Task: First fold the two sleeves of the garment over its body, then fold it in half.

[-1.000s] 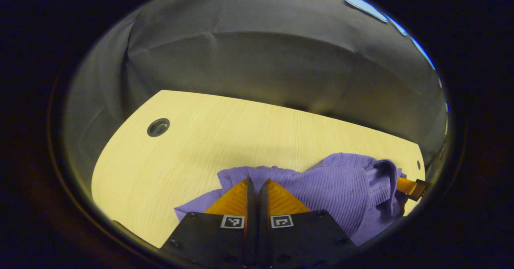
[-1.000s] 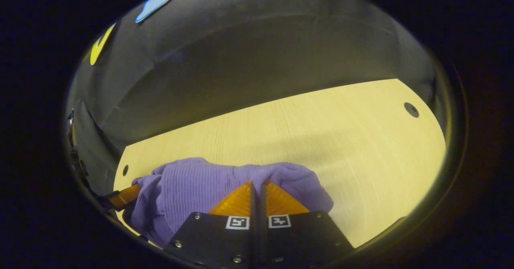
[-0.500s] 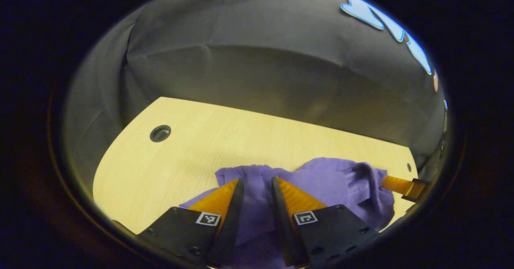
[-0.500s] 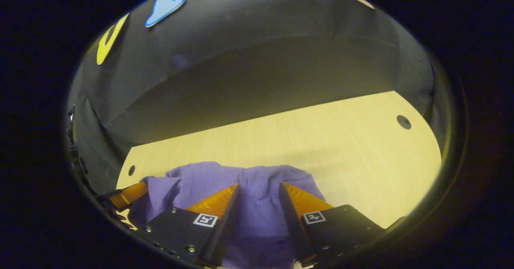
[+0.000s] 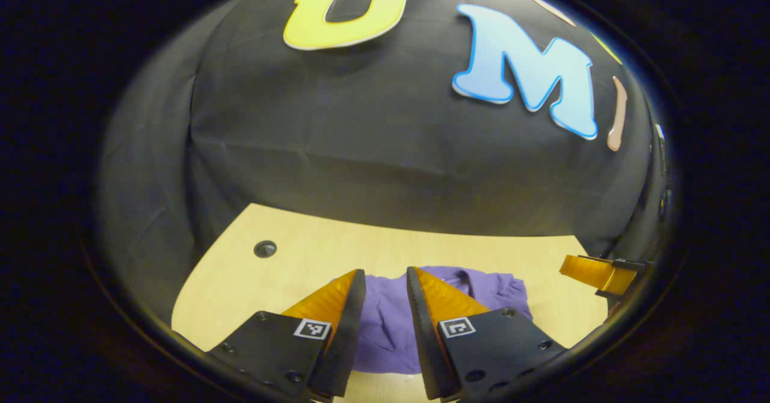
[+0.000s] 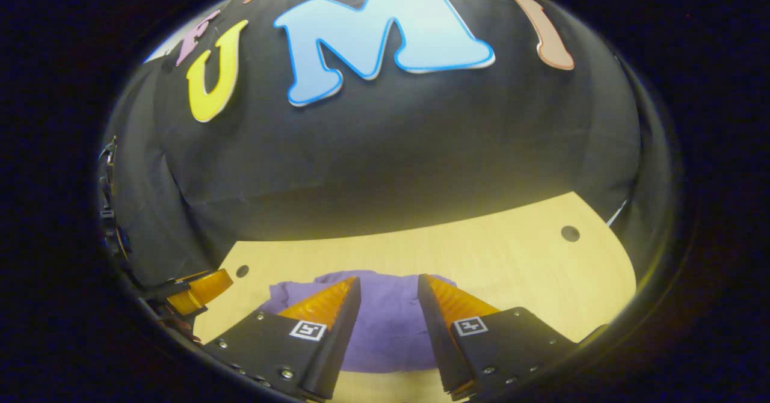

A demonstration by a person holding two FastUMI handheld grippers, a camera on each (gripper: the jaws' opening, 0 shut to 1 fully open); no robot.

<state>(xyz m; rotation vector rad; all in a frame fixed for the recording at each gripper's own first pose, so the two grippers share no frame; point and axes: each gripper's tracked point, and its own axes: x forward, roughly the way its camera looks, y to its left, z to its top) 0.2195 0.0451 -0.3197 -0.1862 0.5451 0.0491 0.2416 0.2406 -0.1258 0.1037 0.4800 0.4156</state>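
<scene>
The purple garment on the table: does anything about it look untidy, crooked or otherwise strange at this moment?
Nothing stands out. The purple garment lies as a compact bundle on the wooden table, with a slightly uneven far edge. The left gripper and the right gripper are open and hold nothing. No damage shows.

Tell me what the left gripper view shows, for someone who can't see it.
A folded purple sweater lies on a pale wooden table, seen between the open fingers of the left gripper. The right gripper pokes in at the right edge.
</scene>
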